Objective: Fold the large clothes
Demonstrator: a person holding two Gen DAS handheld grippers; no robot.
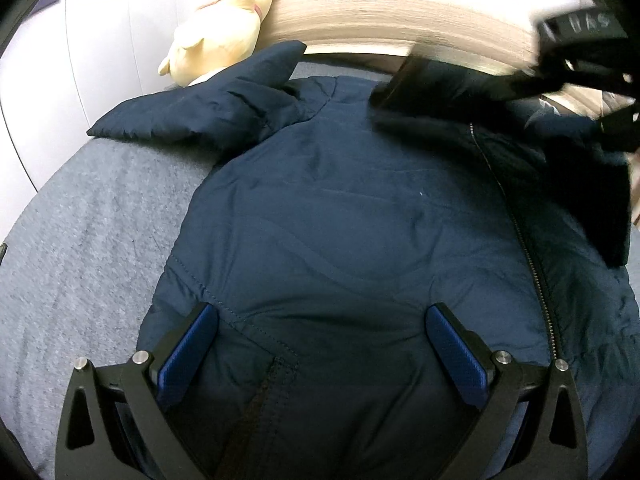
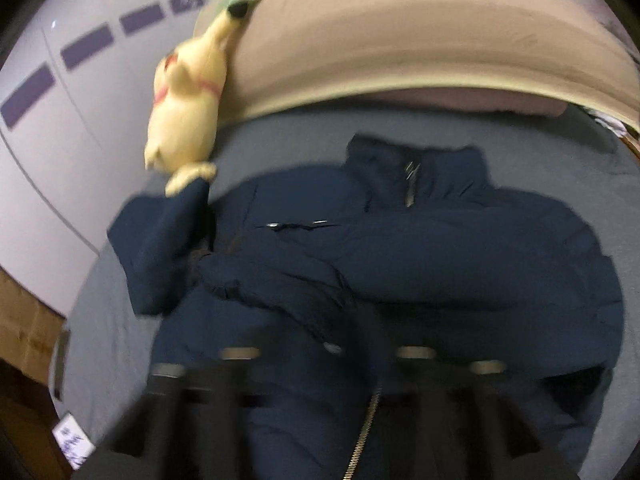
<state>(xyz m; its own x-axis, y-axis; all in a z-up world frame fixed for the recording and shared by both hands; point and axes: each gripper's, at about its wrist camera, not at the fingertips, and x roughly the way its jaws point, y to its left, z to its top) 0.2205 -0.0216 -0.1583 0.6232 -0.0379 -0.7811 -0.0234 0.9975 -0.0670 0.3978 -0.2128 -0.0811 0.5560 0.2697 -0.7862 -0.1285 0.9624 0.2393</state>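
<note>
A dark navy padded jacket (image 1: 340, 216) lies spread on a grey-blue bed sheet (image 1: 80, 248), front up with its zipper (image 1: 532, 256) running down the right. One sleeve (image 1: 208, 108) points out to the upper left. My left gripper (image 1: 322, 320) is open, its blue pads low over the jacket's lower hem, holding nothing. In the right wrist view the jacket (image 2: 440, 264) shows its collar (image 2: 412, 172) at the far end and a sleeve (image 2: 280, 284) folded across the front. My right gripper (image 2: 328, 372) is blurred by motion over the jacket; its jaws look apart. It also shows blurred in the left wrist view (image 1: 500, 80), with dark cloth below it.
A yellow plush toy (image 1: 224, 28) lies by the far end of the bed next to a beige pillow or cover (image 1: 400, 4). A white wall with purple tiles (image 2: 80, 92) borders the bed on the left. A paper label (image 2: 74, 446) lies at the bed's lower left.
</note>
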